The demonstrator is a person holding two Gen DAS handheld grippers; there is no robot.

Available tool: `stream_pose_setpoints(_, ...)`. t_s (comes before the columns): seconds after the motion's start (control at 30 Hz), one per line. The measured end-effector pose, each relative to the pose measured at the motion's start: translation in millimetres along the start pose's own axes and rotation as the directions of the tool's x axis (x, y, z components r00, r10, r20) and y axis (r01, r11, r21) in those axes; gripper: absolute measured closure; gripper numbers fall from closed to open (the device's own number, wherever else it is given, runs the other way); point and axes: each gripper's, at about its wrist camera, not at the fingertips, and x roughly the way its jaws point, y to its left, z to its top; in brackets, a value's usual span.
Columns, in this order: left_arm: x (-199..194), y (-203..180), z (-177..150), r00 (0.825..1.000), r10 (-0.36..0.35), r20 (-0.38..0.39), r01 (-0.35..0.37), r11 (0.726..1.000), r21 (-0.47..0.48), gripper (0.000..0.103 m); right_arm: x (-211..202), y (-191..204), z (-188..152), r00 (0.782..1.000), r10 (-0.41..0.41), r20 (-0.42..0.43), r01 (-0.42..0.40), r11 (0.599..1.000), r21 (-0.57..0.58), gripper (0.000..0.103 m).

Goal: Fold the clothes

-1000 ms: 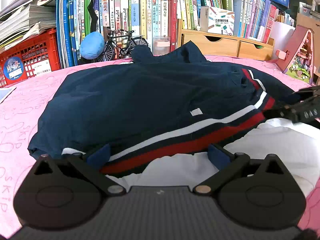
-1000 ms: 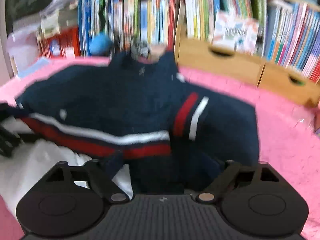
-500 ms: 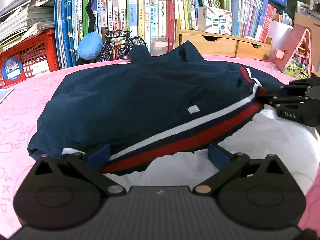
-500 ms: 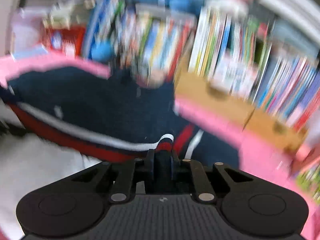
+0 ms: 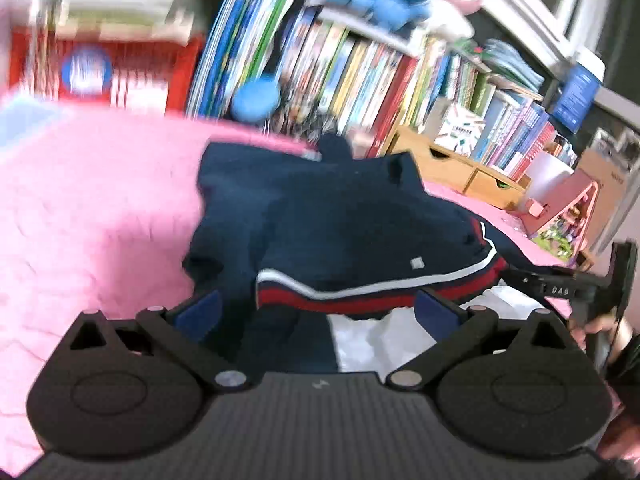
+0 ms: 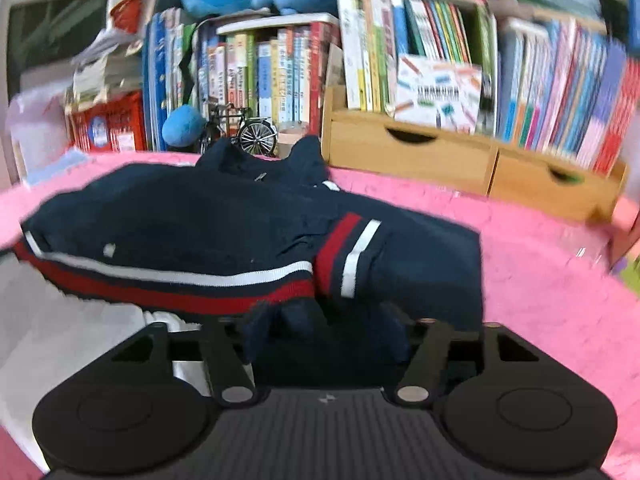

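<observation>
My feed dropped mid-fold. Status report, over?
Left gripper jaws open, over the navy jacket hem. Right gripper jaws just opening, navy fabric bunched between. Nothing blocking on the pink cover.

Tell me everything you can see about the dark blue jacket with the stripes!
The navy jacket looks like soft knit, with a red and a white stripe running across the body and sleeve, a small white tag and a raised collar at the far end. Its lower part is white. It lies rumpled and partly folded on the pink blanket, one sleeve laid across. Its near edge bunches between the fingers of the right gripper, whose jaws have just been opening.
</observation>
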Motion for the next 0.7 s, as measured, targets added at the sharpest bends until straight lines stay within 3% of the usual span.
stream_pose_setpoints(0.07, 17, 3, 1, 0.996, -0.019, -0.082, 0.016, 0.999, -0.046, 0.0, 7, 1, -2, 1.0, 0.005, -0.011, -0.005, 1.0, 0.012, 0.035)
stream_pose_setpoints(0.37, 31, -34, -15, 0.994, -0.014, -0.112, 0.035, 0.982, 0.187, 0.002, 10, 1, -5, 1.0, 0.026, -0.013, -0.026, 1.0, -0.009, 0.035)
stream_pose_setpoints(0.43, 30, -31, -18, 0.997, 0.004, -0.081, 0.01, 0.985, 0.174, 0.011, 11, 1, -6, 0.999, 0.051, -0.018, -0.051, 0.999, -0.008, 0.035)
stream_pose_setpoints(0.47, 28, -30, -19, 0.998, 0.025, -0.054, -0.016, 0.988, 0.154, 0.025, 11, 1, -6, 0.998, 0.064, -0.02, -0.064, 0.998, -0.007, 0.037)
stream_pose_setpoints(0.5, 26, -27, -19, 0.998, 0.046, -0.036, -0.04, 0.99, 0.135, 0.052, 12, 3, -8, 0.998, 0.066, -0.023, -0.066, 0.998, -0.012, 0.052)
stream_pose_setpoints(0.53, 22, -24, -20, 0.997, 0.077, -0.017, -0.074, 0.991, 0.109, 0.065, 11, 8, -9, 0.997, 0.073, -0.024, -0.073, 0.997, -0.021, 0.062)
stream_pose_setpoints(0.6, 13, -15, -20, 0.998, 0.066, 0.005, -0.066, 0.998, 0.025, 0.078, 4, 26, -11, 0.999, 0.031, -0.011, -0.031, 0.996, -0.079, 0.082)
stream_pose_setpoints(0.7, -13, -21, -14, 0.996, 0.039, 0.085, -0.039, 0.999, -0.001, 0.08, -15, 45, -13, 0.999, -0.004, 0.033, 0.008, 0.99, -0.138, 0.088)
